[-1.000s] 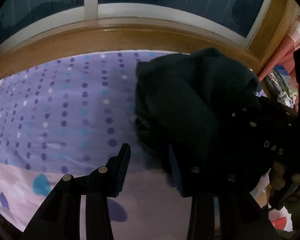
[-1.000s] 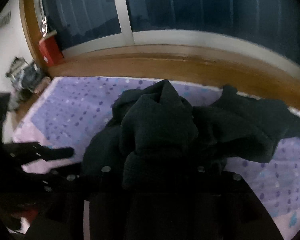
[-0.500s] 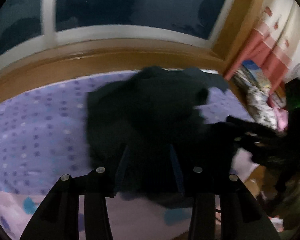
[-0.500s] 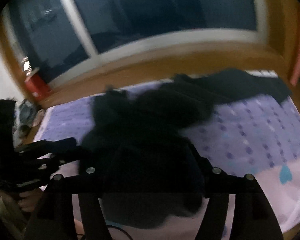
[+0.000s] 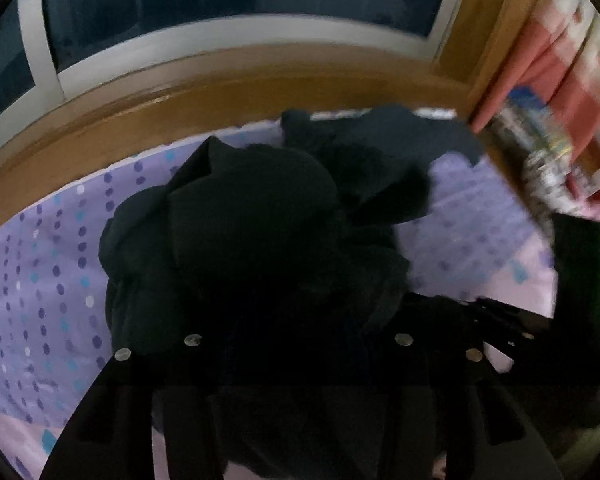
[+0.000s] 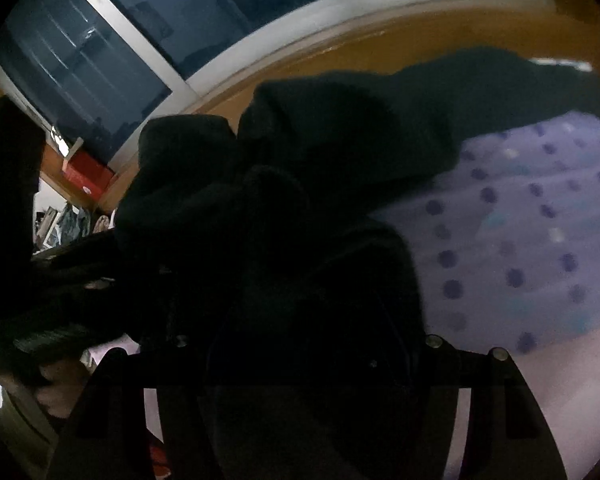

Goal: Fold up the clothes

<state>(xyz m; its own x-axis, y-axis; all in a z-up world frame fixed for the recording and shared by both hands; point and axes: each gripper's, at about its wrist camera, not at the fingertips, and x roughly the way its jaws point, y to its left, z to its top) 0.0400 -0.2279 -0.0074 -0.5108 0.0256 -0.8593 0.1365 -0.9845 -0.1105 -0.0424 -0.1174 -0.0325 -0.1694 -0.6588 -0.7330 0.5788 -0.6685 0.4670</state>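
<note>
Still bunched and unfolded, a dark garment [image 5: 260, 248] is seen heaped on a purple dotted bedsheet [image 5: 52, 280], with no flat panel and no clean crease yet made; by this judgement almost the whole fold is left to do. Nearest the lens in the left wrist view, the left gripper [image 5: 296, 344] is buried in black cloth: its jaws are opening, cloth is seen lying between them, and whether the pads press on it cannot be told in the dark. In the right wrist view the right gripper [image 6: 300, 320] is likewise lost in the heap, with cloth bulging between its jaws; grip or release cannot be told there either. Beyond the grippers, the bulk of the garment is piled in rounded lumps, and one long part, perhaps a sleeve [image 6: 500, 92], is stretched away to the far right edge of the bed. Bare sheet is left open on the left of the heap and on its right, and that room is judged enough for the garment to be spread flat. Farther off, the bed is bounded by a wooden ledge [image 5: 220, 96] under a dark window [image 5: 220, 0]. At far right, a pink curtain [image 5: 548, 80] and some clutter are crowded against the corner, so less room is judged free there.
</note>
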